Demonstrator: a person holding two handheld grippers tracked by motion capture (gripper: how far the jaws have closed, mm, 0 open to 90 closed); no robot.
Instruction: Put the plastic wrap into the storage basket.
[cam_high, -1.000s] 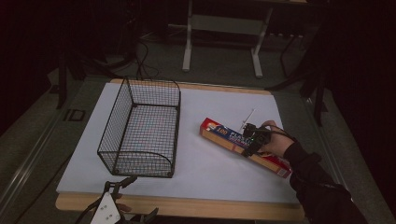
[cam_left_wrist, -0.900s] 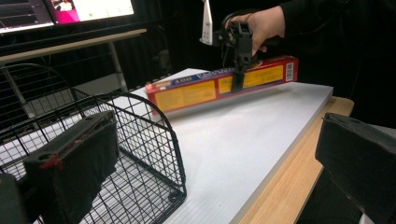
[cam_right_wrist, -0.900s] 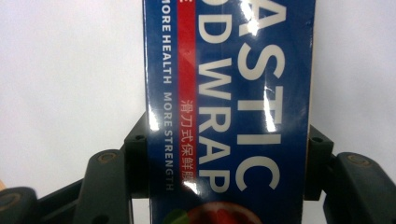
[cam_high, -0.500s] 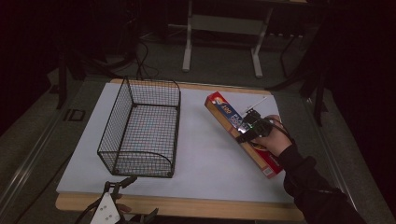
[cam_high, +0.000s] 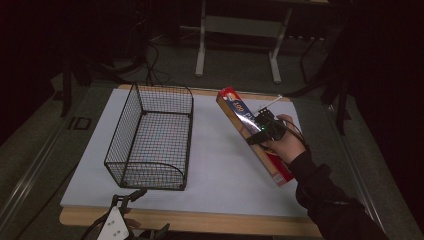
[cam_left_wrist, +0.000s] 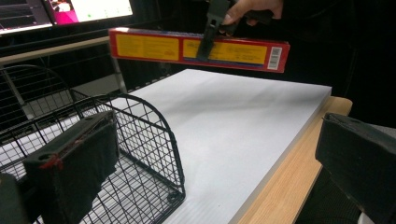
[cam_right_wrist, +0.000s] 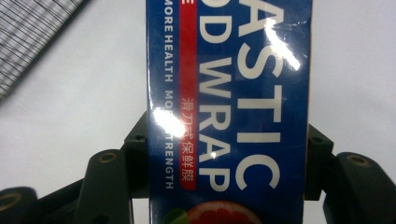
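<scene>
plastic wrap box held clear of the white board

your right gripper (cam_high: 261, 131) has its jaws clamped across the middle of the plastic wrap box (cam_high: 250, 135). the box hangs above the white board (cam_high: 220, 150) at about 3 o'clock from the wire basket (cam_high: 150, 137), well apart from it, with its far end tilted toward 11 o'clock. on the blue face in the right gripper view you can read "astic", "d wrap", "more health", "strength" and a line of chinese characters on a red band; a grapefruit slice shows at the bottom edge. the high view gives "100" near the far end. the underside, in the left gripper view, is yellow panels on red with a barcode. your left gripper (cam_left_wrist: 210, 182) sits at 6 o'clock by the basket, jaws spread, nothing between them.
</scene>
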